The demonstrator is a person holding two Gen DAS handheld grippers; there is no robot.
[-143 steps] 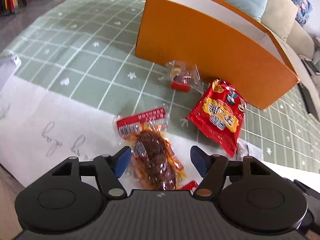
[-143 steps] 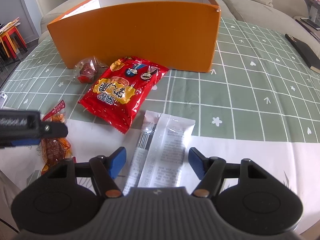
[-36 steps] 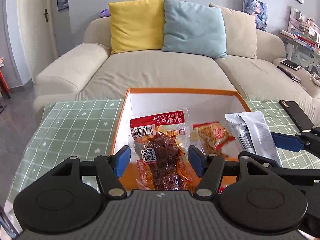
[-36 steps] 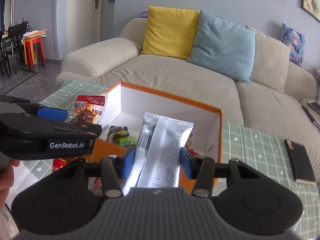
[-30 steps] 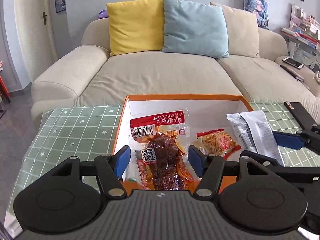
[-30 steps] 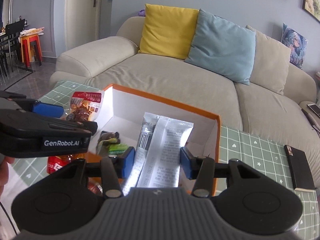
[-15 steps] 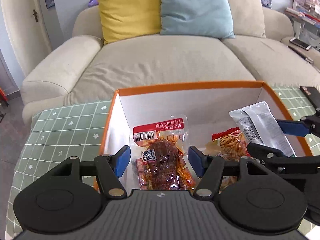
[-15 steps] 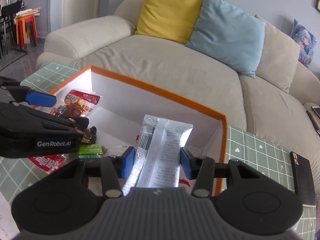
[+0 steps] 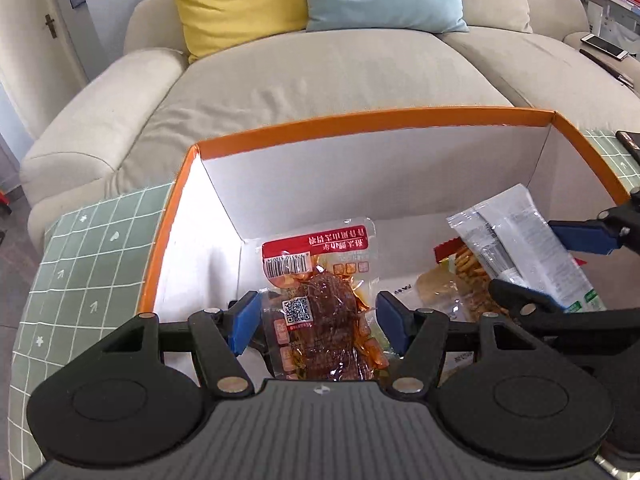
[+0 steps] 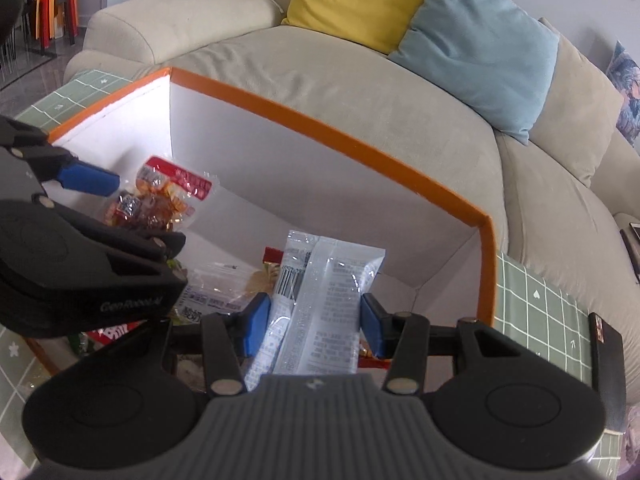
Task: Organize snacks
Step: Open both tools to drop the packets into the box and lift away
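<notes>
My left gripper (image 9: 316, 322) is shut on a clear meat snack pack with a red top (image 9: 320, 280) and holds it inside the orange box (image 9: 360, 124), low at its left side. My right gripper (image 10: 312, 322) is shut on a silver-white snack packet (image 10: 320, 300) and holds it inside the same box (image 10: 320, 128), toward its right end. The meat pack (image 10: 164, 196) and left gripper (image 10: 86, 178) show in the right wrist view; the silver packet (image 9: 520, 248) and a right finger (image 9: 580, 236) show in the left wrist view. Several snacks lie on the box floor, among them a yellow-orange bag (image 9: 464, 280).
The box stands on a table with a green checked cloth (image 9: 80, 248), right in front of a beige sofa (image 9: 320, 76) with yellow and blue cushions. A dark flat object (image 10: 606, 352) lies on the table to the right of the box.
Both grippers have moved forward and down into the orange box with their packets still held. The box walls now fill more of both views.
</notes>
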